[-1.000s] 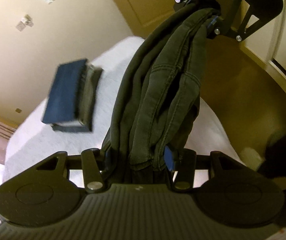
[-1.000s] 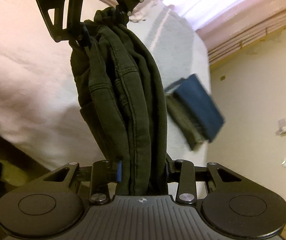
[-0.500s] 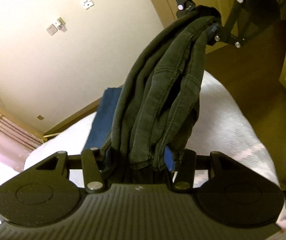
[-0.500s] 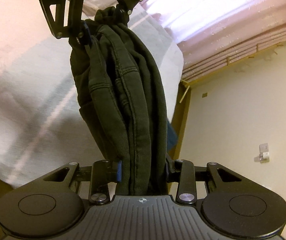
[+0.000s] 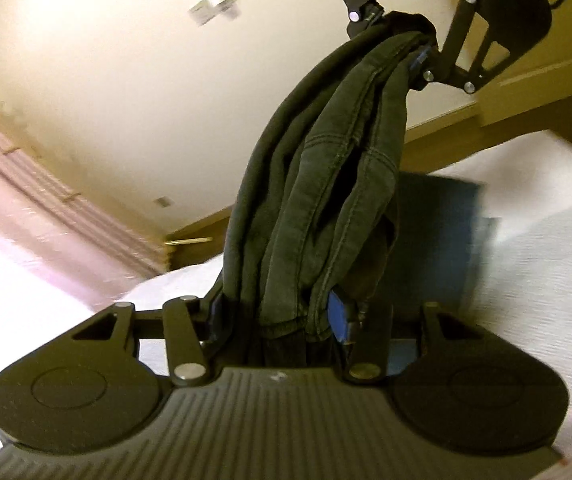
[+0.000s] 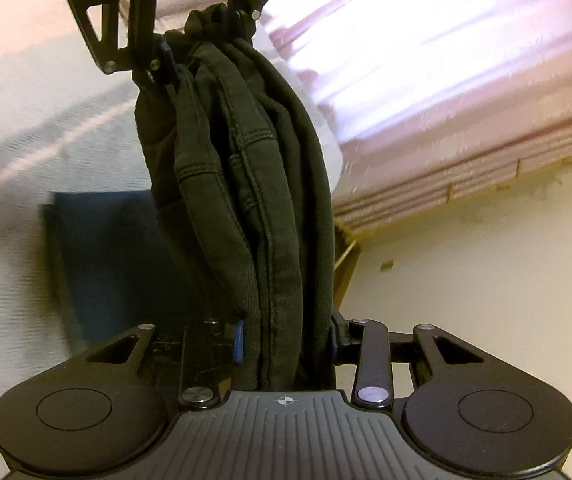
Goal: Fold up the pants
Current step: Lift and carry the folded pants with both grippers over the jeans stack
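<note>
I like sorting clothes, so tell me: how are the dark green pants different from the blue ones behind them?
The green pants are held up between the left gripper and right gripper; the blue pants lie on the bed. The green pants hang bunched in loose folds; the blue pants are a flat, squared stack. Nothing grips the blue pants. Both look like folded clothing.

Pants (image 5: 318, 200) span betw. left gripper (image 5: 281, 316), frame bottom, & right gripper (image 5: 402, 44), upper right; folded stack (image 5: 438, 232) behind on bed (image 5: 546, 240).
</note>
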Demonstrator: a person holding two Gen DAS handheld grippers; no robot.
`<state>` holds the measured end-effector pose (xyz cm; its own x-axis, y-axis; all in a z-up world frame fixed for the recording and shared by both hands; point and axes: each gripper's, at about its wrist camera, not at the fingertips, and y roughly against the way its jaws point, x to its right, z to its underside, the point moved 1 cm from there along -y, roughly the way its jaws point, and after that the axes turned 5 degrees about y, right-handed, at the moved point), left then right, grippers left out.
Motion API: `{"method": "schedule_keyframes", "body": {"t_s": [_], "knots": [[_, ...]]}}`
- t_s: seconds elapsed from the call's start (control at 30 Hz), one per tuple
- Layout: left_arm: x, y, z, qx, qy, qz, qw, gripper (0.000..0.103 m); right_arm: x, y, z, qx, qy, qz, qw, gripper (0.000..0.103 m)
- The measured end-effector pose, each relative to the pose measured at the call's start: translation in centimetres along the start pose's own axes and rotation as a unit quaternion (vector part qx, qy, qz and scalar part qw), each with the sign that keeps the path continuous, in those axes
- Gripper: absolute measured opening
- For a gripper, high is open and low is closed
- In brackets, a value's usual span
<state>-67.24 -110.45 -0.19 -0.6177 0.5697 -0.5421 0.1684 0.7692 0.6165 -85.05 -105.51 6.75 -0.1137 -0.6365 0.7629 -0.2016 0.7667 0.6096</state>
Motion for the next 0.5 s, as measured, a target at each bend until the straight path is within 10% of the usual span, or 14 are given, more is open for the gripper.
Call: {"method": "schedule_keyframes", "body": {"t_s": [0.13, 0.27, 0.5], "knots": [[3.0, -6.5, 1.8, -0.003, 0.007, -0.042, 0.9991, 0.045, -2.9, -7.3, 3.2, 0.022, 0.006, 0.016, 1.0, 0.035], [11.6, -12.3, 6.9, -0.043, -0.003, -0.01, 0.999, 0.05, -11.0, -12.3, 7.1, 0.012, 0.044, -0.029, 0.999, 0.039], [16.5, -13.3, 8.8, -0.027, -0.066, -0.037, 0.9967, 0.052, -13.3, -12.7, 10.2, 0.025, 0.036, -0.027, 0.999, 0.042]]}}
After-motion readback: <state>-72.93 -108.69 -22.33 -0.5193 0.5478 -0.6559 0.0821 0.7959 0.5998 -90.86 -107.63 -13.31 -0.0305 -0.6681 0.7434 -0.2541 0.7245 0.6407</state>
